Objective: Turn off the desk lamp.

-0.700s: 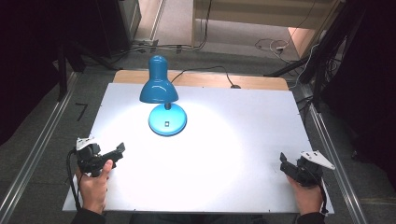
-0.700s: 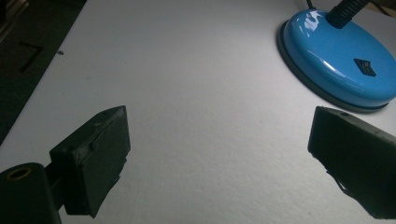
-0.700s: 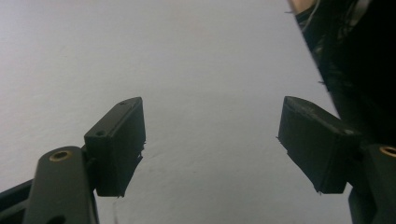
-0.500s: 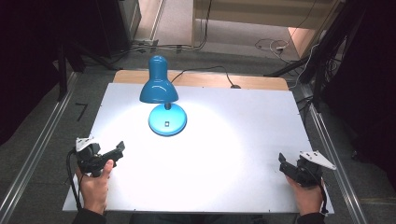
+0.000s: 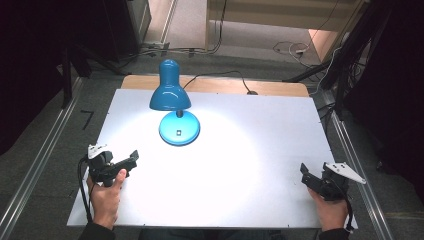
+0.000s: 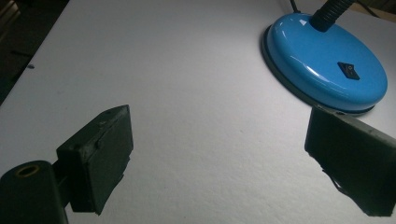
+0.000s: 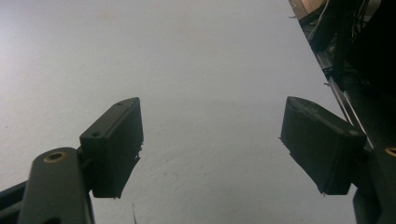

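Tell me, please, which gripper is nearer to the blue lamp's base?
The left gripper is nearer, just short of the lamp base toward the person's side. The right gripper sits far across the table near its right edge.

A blue lamp (image 5: 172, 107) stands lit near the far edge of the white tabletop (image 5: 260, 165), left of its middle, its shade above a round base and its cord running off the far edge. The left tool (image 5: 134, 159), held in a hand (image 5: 106, 192), lies by the near left corner. The right tool (image 5: 304, 175) sits at the near right corner, well apart from the lamp.
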Demonstrator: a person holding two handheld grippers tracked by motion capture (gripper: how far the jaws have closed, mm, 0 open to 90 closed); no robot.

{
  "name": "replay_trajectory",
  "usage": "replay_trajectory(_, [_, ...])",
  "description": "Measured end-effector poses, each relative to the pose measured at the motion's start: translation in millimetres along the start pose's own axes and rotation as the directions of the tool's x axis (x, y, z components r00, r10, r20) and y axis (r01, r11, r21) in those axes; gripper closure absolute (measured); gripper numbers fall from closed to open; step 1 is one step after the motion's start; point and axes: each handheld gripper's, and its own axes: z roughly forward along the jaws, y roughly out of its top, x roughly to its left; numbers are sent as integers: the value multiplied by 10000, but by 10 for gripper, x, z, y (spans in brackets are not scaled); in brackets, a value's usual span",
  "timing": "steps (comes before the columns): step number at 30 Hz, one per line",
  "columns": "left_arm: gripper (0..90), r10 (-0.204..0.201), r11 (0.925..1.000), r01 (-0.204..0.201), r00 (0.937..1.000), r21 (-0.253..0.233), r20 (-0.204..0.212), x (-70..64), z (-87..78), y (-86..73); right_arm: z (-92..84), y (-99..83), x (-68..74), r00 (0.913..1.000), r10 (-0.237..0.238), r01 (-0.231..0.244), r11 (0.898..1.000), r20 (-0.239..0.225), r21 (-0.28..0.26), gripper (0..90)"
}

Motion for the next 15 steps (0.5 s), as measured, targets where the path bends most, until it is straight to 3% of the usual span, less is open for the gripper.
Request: replay_trajectory(15, [63,145,9999,-143,9997,-68,213,-51,62,64,17,-5,19,9999,59,-60,10000,89,47,180])
